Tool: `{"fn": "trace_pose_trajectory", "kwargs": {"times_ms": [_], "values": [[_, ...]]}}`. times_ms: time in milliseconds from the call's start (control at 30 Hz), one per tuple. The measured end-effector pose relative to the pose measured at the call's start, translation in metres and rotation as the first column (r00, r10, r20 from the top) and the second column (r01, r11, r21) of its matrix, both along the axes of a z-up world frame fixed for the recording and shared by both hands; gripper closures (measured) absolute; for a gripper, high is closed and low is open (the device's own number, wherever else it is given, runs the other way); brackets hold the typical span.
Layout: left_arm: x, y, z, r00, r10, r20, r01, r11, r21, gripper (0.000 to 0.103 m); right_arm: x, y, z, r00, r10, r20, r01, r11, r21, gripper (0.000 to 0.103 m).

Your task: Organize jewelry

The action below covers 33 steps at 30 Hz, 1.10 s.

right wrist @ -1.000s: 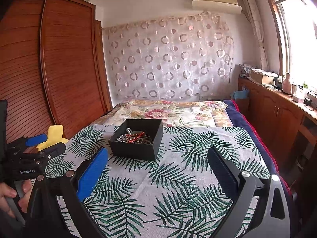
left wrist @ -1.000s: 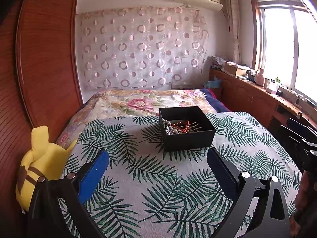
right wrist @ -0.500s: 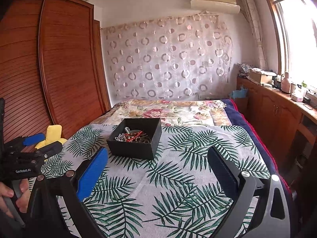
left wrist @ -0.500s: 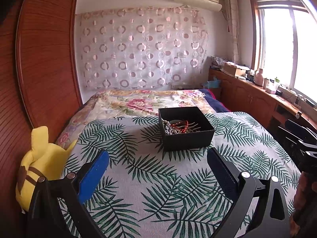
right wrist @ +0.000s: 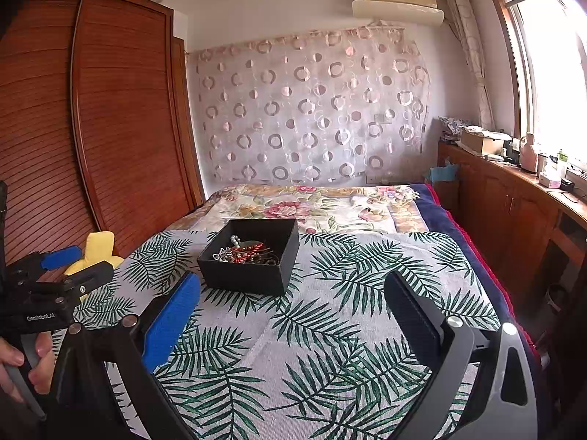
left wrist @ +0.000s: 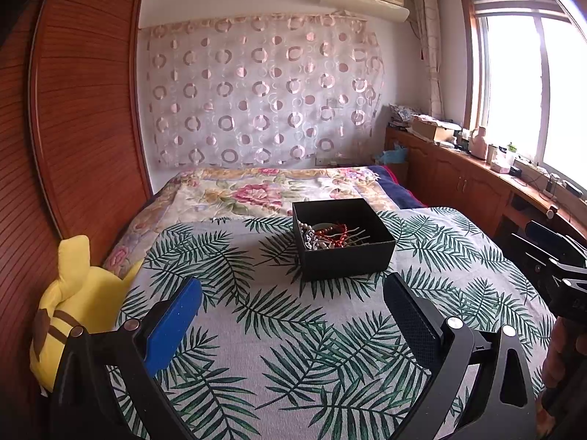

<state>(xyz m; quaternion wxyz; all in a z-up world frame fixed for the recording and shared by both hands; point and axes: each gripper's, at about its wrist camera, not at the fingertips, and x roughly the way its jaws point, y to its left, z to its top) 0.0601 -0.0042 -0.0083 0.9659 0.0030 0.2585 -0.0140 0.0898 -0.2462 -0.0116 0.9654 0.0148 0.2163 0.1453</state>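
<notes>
A black open box [left wrist: 343, 242] [right wrist: 249, 256] sits on the palm-leaf cloth in the middle of the bed. Inside it lies a tangle of jewelry [left wrist: 324, 236] [right wrist: 244, 251]: red beads, pearls and thin chains. My left gripper [left wrist: 293, 311] hovers open above the cloth, short of the box, with nothing between its fingers. My right gripper [right wrist: 293, 310] is open too, empty, with the box ahead and a little left. The left gripper also shows at the left edge of the right wrist view, held by a hand [right wrist: 22, 359].
A yellow plush toy [left wrist: 69, 300] lies at the bed's left edge against a wooden wardrobe [left wrist: 80, 110]. A floral blanket [left wrist: 264, 190] covers the far half of the bed. Wooden cabinets [right wrist: 513, 212] with clutter run under the window on the right.
The right wrist view has edged slightly, so the box sits a touch lower left in it. Both grippers stay open and the box and jewelry have not moved.
</notes>
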Motion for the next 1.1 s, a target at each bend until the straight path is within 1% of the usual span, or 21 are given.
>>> {"fn": "trace_pose_trajectory", "kwargs": {"times_ms": [667, 1100], "values": [[-0.0001, -0.0001, 0.0098, 1.000, -0.004, 0.006, 0.004, 1.000, -0.005, 0.007, -0.0001, 0.0003, -0.0003, 1.000, -0.002, 0.000, 0.002, 1.000, 0.001, 0.002], [-0.0011, -0.0001, 0.0099, 1.000, -0.006, 0.010, 0.006, 1.000, -0.003, 0.007, 0.0005, -0.0002, -0.0022, 1.000, -0.007, 0.001, 0.007, 1.000, 0.001, 0.002]]}}
